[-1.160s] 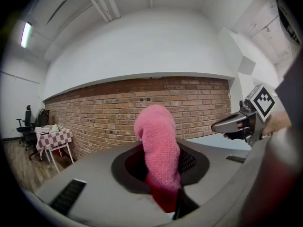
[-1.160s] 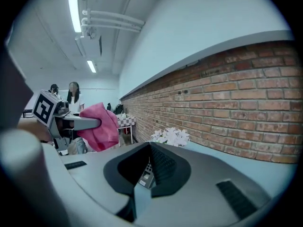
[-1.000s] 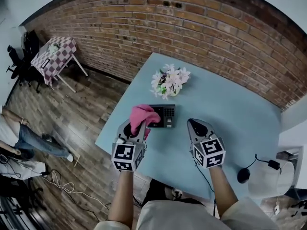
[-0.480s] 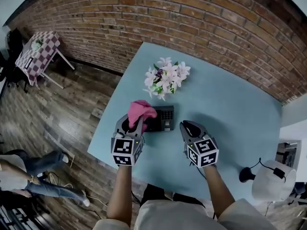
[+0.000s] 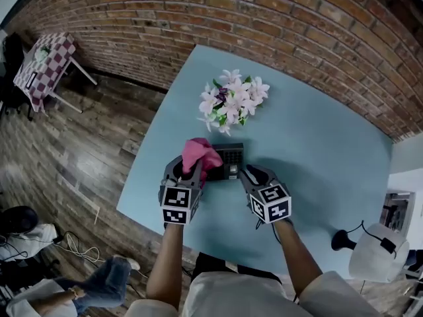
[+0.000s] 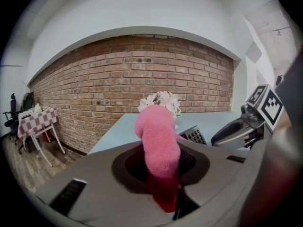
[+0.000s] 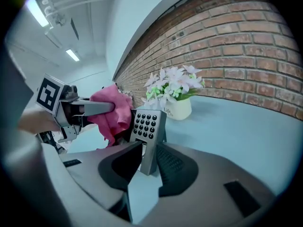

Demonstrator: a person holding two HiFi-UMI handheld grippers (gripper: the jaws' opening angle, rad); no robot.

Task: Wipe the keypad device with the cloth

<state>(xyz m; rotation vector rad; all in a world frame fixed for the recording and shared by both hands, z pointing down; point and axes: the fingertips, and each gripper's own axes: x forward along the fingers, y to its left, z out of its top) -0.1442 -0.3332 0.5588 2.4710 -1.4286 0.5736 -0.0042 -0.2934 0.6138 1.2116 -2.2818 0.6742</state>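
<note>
The black keypad device (image 5: pixel 231 157) lies on the light-blue table (image 5: pixel 317 150), in front of a pot of flowers (image 5: pixel 231 99). My left gripper (image 5: pixel 188 170) is shut on a pink cloth (image 5: pixel 199 153), which rests against the device's left end. In the left gripper view the cloth (image 6: pixel 158 141) sticks up between the jaws, with the keypad (image 6: pixel 193 135) just behind it. My right gripper (image 5: pixel 248 172) is at the device's near right edge. Its jaws are opening, and the device (image 7: pixel 147 129) stands between them with a gap on the left side.
The flower pot (image 7: pixel 173 91) stands close behind the device. A black corded object (image 5: pixel 340 240) and a white object (image 5: pixel 380 256) sit at the table's right end. The table's left edge drops to a wooden floor with a checkered table (image 5: pixel 39 61). A brick wall runs behind.
My right gripper has moved forward and left to the device, and its jaws have spread around it. The left gripper with the cloth has stayed at the device's left end.
</note>
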